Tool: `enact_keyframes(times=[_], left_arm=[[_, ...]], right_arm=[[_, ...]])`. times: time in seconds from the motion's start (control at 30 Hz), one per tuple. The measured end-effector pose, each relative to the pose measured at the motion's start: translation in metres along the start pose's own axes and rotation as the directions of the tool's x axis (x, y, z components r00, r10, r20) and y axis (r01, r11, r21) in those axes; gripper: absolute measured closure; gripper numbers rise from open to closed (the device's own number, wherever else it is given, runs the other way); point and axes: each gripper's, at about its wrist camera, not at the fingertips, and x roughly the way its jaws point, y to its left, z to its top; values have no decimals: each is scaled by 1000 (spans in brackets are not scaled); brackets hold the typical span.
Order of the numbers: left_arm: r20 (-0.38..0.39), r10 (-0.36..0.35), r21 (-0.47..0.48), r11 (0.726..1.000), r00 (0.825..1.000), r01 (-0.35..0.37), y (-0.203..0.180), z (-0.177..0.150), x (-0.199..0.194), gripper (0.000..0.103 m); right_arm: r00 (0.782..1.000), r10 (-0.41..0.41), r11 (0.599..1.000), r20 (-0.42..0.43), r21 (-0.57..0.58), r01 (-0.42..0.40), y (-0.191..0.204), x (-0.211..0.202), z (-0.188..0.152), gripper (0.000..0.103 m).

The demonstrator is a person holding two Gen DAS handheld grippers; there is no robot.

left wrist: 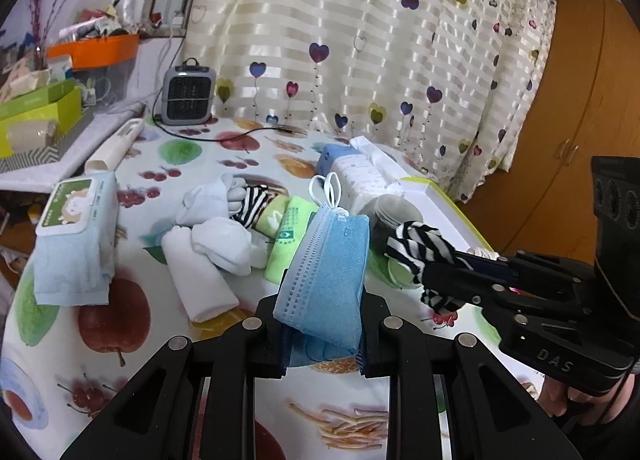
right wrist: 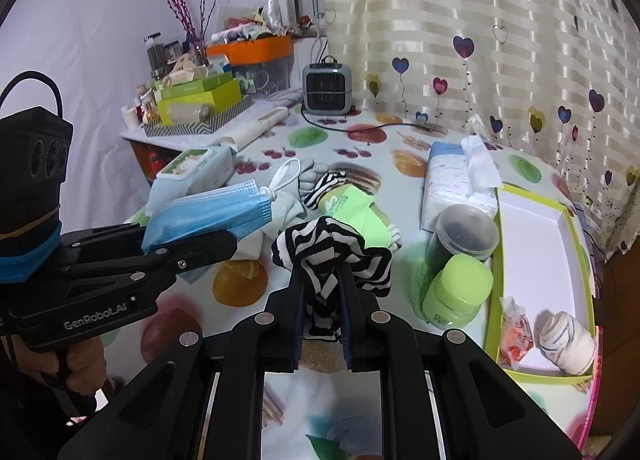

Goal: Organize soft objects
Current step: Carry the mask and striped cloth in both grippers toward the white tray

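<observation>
Fruit-print tablecloth (left wrist: pixel 120 316) below; left hand-held gripper (left wrist: pixel 322 334) pinching face mask (left wrist: pixel 326 280), right hand-held gripper (right wrist: pixel 322 324) pinching striped sock (right wrist: pixel 332 260), both tilted down.

Blue mask (left wrist: pixel 325 284); black-white striped sock (right wrist: pixel 332 260); fruit-print tablecloth (left wrist: pixel 120 324).

— What lies on the table (right wrist: pixel 360 164)?

— A pile of socks (left wrist: pixel 224 228) sits mid-table, with a wet-wipes pack (left wrist: pixel 76 236) to its left and a tissue pack (right wrist: pixel 452 180) to its right. A small heater (right wrist: pixel 327 88) stands behind, by the curtain (right wrist: pixel 500 40).

— And at the right edge?

— An open box (right wrist: pixel 532 220) holds a rolled sock (right wrist: pixel 566 340) and a small packet (right wrist: pixel 518 334); two jars (right wrist: pixel 460 280) stand just left of it.
</observation>
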Motion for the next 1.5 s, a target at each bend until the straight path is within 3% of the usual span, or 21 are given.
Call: enact_keyframes(times=[0.6,1.5], left_arm=[[21,38,61,997,999,-39,-34,10,-2,81],[-1,-45,115,992,999,45,-77,25,31,81]], right_arm=[[997,-4,999,81,43,1,-18,-33,-7,87],[988,-110,982,106,164,92,-75,-53,-16,87]])
